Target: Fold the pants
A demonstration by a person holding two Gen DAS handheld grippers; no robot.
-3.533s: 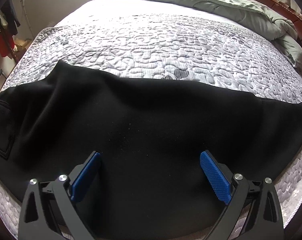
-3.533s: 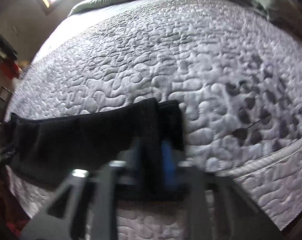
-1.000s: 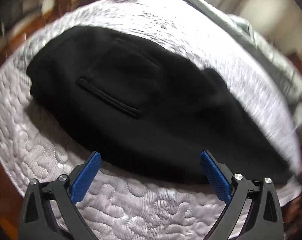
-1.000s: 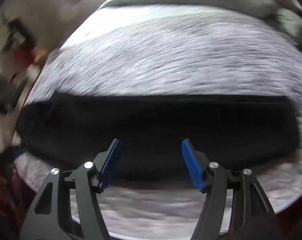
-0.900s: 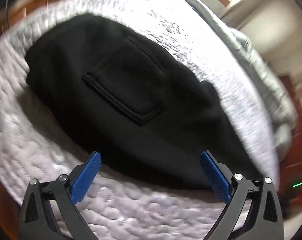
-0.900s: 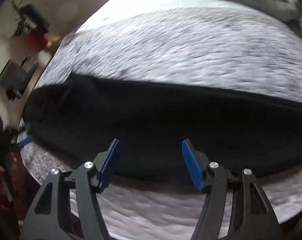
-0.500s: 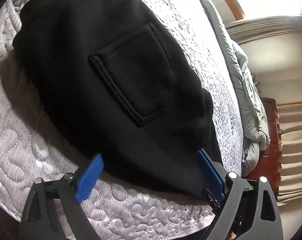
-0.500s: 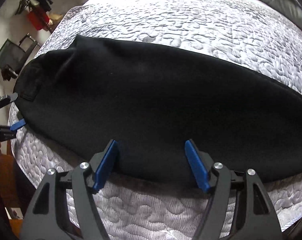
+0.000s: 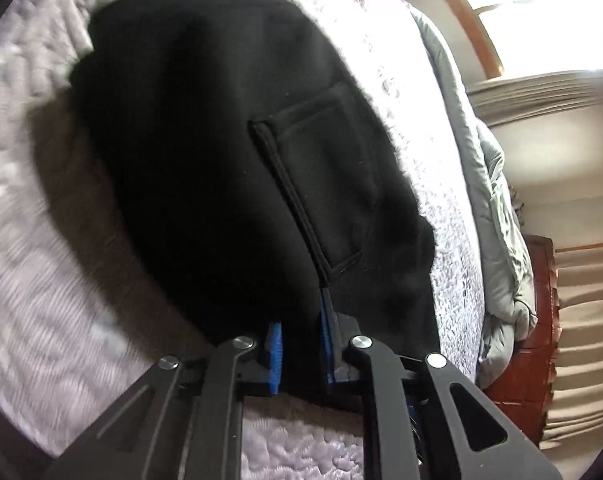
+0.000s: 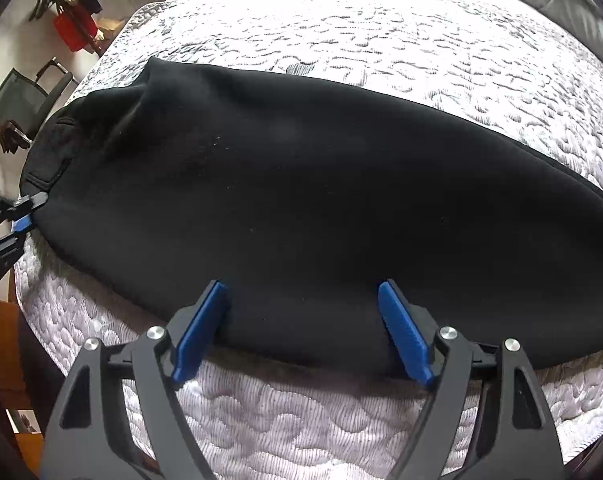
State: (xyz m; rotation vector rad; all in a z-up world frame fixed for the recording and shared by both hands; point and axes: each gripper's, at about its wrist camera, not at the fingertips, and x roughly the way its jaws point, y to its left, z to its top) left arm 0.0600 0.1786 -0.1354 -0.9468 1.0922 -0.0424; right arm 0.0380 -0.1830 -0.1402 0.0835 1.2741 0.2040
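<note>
The left gripper pinches the black fleece pants on the quilted grey bedspread; the right gripper is opening, astride their edge.

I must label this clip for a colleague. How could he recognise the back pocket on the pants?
Find the quilted mattress, then the black pants lying on it. Near the end pinched by the left claw, the pocket is the only stitched, raised-edged rectangle on the plain cloth.
</note>
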